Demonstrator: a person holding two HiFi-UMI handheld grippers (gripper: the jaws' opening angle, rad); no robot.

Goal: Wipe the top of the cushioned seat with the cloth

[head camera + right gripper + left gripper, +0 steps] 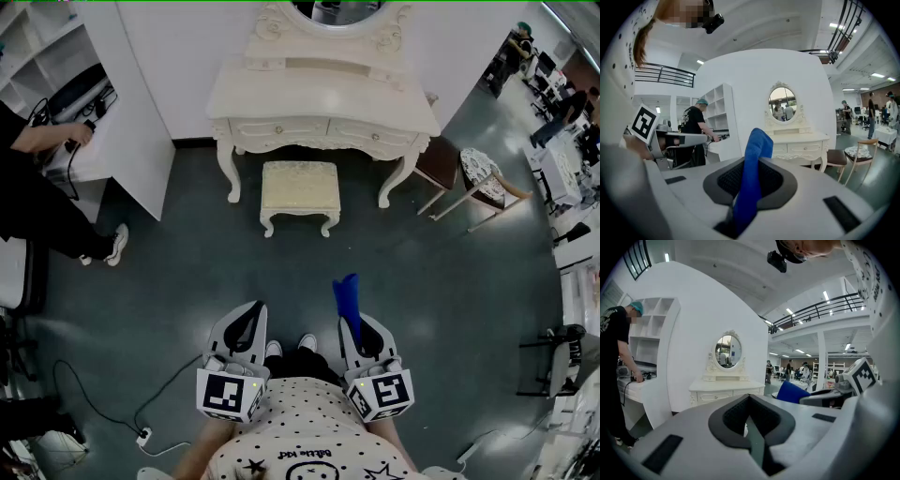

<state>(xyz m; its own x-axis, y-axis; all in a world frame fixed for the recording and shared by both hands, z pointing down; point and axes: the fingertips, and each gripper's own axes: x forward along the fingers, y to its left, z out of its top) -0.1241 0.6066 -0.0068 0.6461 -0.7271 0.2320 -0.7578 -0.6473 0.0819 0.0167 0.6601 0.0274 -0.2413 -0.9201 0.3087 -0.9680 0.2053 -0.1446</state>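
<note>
The right gripper (352, 323) was clamped shut on a blue cloth (347, 298), which stuck out past the jaw tips toward 12 o'clock. The left gripper (247, 323) sat at its 9 o'clock, jaws together with nothing between them. Both were held low over the dark floor (187, 281), near the person's white shoes (291, 347). The cushioned seat (300, 186), a cream stool, stood well apart at 12 o'clock, in front of the white dressing table (323, 94). Another person (37, 187) stood at 10 o'clock by a counter.
</note>
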